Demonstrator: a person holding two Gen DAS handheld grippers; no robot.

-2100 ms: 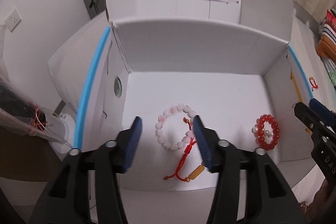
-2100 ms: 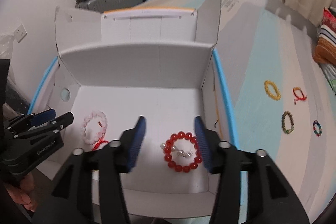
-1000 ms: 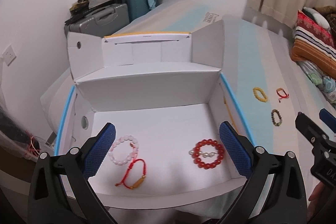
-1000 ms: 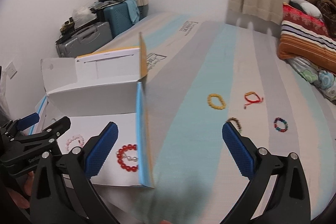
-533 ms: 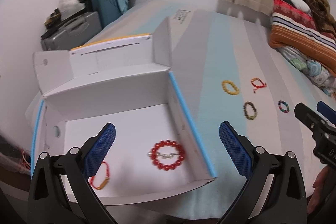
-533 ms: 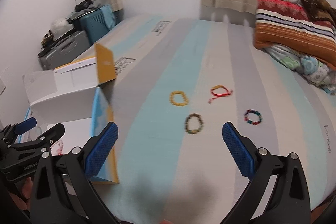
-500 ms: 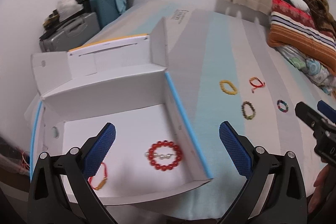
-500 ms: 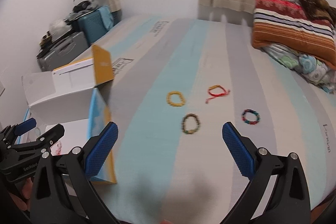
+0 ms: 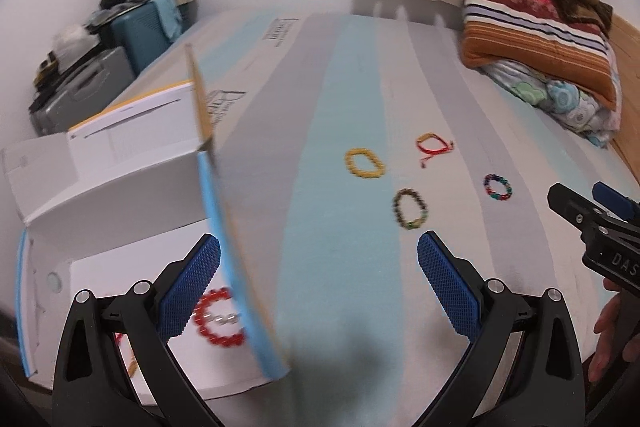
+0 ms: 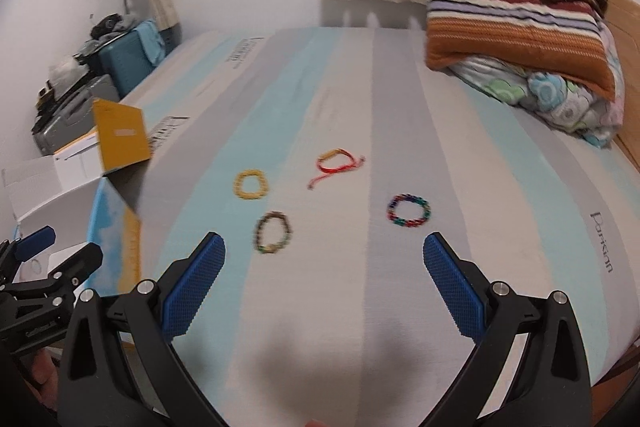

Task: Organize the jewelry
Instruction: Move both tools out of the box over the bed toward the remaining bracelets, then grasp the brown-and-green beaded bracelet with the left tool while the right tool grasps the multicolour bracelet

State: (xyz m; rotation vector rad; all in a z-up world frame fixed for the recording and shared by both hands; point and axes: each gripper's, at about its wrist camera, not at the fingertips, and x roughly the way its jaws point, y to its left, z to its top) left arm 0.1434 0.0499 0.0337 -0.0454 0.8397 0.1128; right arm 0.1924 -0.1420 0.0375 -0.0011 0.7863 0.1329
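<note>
Several bracelets lie on the striped bed: a yellow bead bracelet [image 10: 250,185], a red cord bracelet [image 10: 336,163], a dark mixed bead bracelet [image 10: 273,231] and a multicolour bead bracelet [image 10: 409,211]. They also show in the left wrist view, the dark one [image 9: 410,209] nearest. The white box [image 9: 120,187] at left holds a red bead bracelet [image 9: 218,317]. My left gripper [image 9: 318,285] is open and empty above the box's right wall. My right gripper [image 10: 324,277] is open and empty, short of the bracelets.
Folded striped blankets and a quilt [image 10: 520,39] sit at the bed's far right. Suitcases [image 9: 100,79] stand by the wall at left. The box's upright flap [image 9: 200,99] and blue-edged wall [image 9: 232,255] rise beside my left gripper.
Both grippers have opened wide and swung right, away from the box toward the bracelets on the bed. The bracelets dropped in the box stay there.
</note>
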